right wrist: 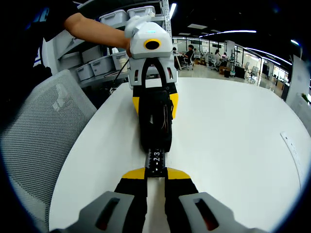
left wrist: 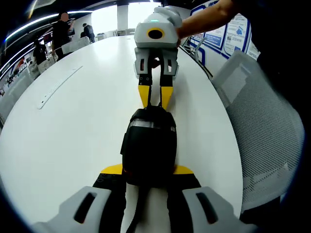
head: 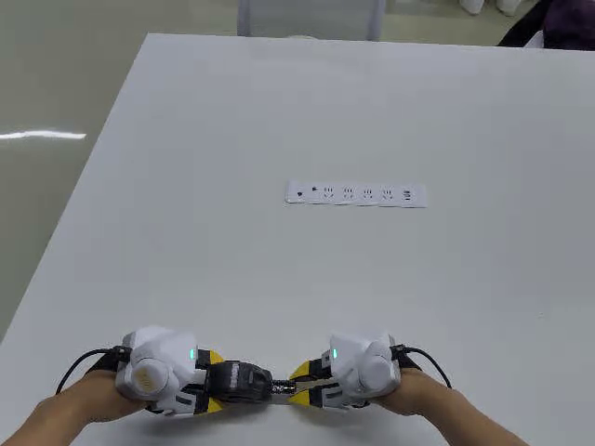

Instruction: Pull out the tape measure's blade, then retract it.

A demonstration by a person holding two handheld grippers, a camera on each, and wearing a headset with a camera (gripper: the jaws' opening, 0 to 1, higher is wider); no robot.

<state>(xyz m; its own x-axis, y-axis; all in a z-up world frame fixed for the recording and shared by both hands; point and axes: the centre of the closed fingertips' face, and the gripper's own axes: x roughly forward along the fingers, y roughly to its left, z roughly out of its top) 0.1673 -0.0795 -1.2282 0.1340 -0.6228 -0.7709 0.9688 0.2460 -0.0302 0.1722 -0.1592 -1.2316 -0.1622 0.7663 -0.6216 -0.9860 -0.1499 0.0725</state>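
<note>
The blade [right wrist: 156,158] is out only by a short piece, so I am judging that the step in hand is the pull-out, near its beginning, although the pictures are not excluding the end of the retraction. To do it well, the two grippers should be moving apart in one straight line along the blade, low over the worktop [head: 279,121], with the case not twisting, because a bent blade may be buckling or slipping from the pinch. Later it should be going back slowly, not snapping. The left gripper [left wrist: 148,170] is clamping its yellow-tipped jaws on both sides of the black tape measure case [left wrist: 148,145], which is sitting between them close to the near edge of the worktop; whether it is touching the surface I cannot tell. The right gripper [right wrist: 156,174] is facing it from the opposite side, its jaws pressed together on the blade just in front of the case mouth, where the numbers 2 and 3 are showing. The two grippers are near each other, with only the short blade between them. A white power strip [head: 356,194] is lying well apart, toward the middle of the worktop
</note>
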